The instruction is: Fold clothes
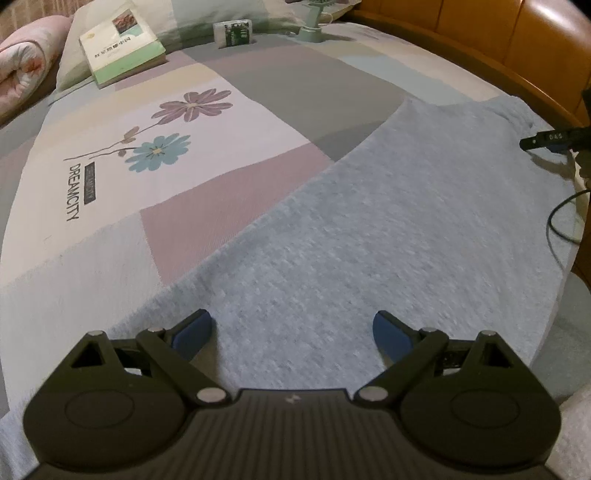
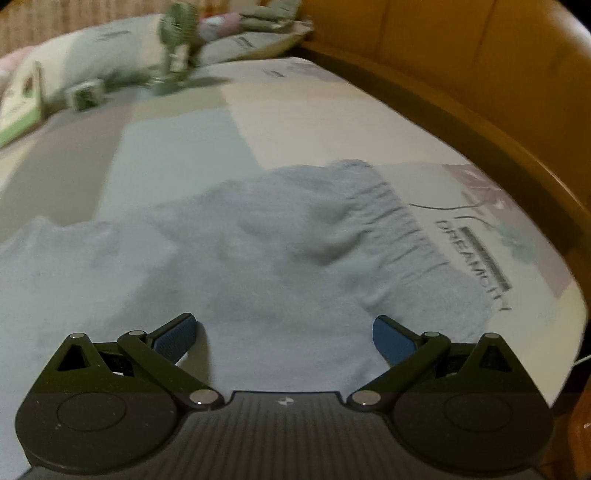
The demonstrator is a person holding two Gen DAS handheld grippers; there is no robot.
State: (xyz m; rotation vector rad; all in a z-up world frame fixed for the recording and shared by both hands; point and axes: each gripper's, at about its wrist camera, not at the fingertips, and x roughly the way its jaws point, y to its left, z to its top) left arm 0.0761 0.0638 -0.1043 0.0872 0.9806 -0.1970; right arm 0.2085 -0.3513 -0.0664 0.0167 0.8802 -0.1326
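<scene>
a light blue knit garment (image 1: 388, 221) lies spread flat on a bed sheet (image 1: 236, 177) printed with colour blocks, flowers and the word "dreamcity". in the left wrist view the left gripper (image 1: 291, 332) hangs over the near part of the garment, its blue-padded fingers (image 1: 192, 332) spread wide with nothing between them. at the far right edge of that view a dark gripper tip with a cable pokes in near the garment's far corner — too little of it shows to say more.

in the right wrist view the right gripper (image 2: 284, 334) is likewise spread wide and empty, over the garment's near edge, where a ribbed cuff or hem (image 2: 402, 236) bunches up toward the right. this view is blurred.

at the head of the bed sit a green-edged book (image 1: 122, 46), a small box (image 1: 232, 33) and a green desk fan (image 2: 177, 44), by pillows (image 2: 258, 40). a wooden bed frame (image 1: 517, 59) runs along the right side.
</scene>
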